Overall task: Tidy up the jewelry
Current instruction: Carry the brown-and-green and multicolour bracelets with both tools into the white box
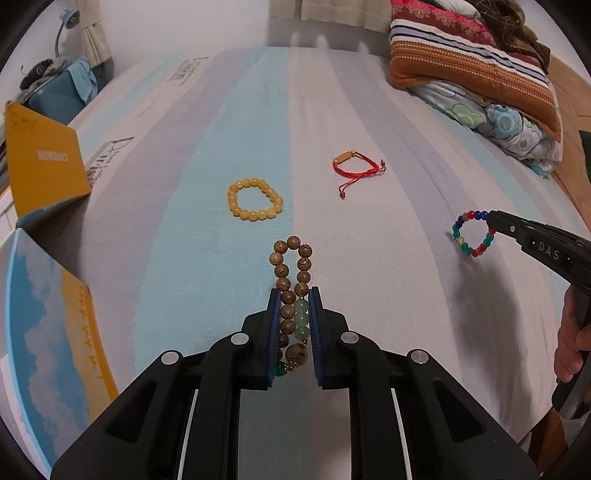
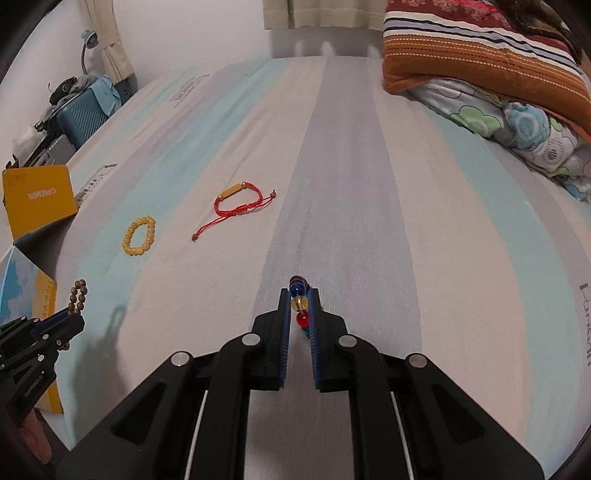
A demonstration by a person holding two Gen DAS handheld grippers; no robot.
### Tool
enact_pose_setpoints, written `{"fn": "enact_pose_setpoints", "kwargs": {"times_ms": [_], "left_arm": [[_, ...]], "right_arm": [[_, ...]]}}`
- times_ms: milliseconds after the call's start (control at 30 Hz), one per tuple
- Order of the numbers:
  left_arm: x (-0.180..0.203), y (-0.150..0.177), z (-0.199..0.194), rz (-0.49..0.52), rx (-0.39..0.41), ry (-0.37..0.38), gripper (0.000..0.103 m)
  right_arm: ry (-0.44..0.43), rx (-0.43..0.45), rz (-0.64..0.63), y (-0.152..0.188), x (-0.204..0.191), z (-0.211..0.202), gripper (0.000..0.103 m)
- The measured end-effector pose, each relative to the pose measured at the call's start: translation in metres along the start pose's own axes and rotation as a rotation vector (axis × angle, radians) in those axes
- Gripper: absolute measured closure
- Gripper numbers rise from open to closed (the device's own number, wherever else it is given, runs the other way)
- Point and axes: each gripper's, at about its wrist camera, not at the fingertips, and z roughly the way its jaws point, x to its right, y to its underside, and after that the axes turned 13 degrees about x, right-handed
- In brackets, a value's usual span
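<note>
Above the bed (image 1: 332, 92), our left gripper (image 1: 293, 295) clamps a wooden-bead bracelet (image 1: 291, 280), our right gripper (image 2: 299, 295) a multicoloured one (image 2: 300, 299); we should lift steadily, grips firm.

A bed (image 2: 351, 184) with a striped sheet, folded quilts (image 2: 491, 62) stacked at its corner, beige curtains (image 2: 317, 14) against a white wall (image 2: 192, 33).

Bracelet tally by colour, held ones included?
Brown wood bracelet: 1, in left gripper
Multicolour bracelet: 1, in right gripper
Yellow bracelet: 1, on bed
Red cord bracelet: 1, on bed
Total: 4
</note>
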Motion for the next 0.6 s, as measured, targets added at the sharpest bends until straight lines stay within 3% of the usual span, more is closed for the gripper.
{"fn": "enact_pose_setpoints", "kwargs": {"times_ms": [600], "left_arm": [[-0.002, -0.001, -0.074, -0.012, 0.041, 0.01, 0.089]], "right_arm": [[0.013, 0.041, 0.018, -0.004, -0.01, -0.079, 0.094]]}}
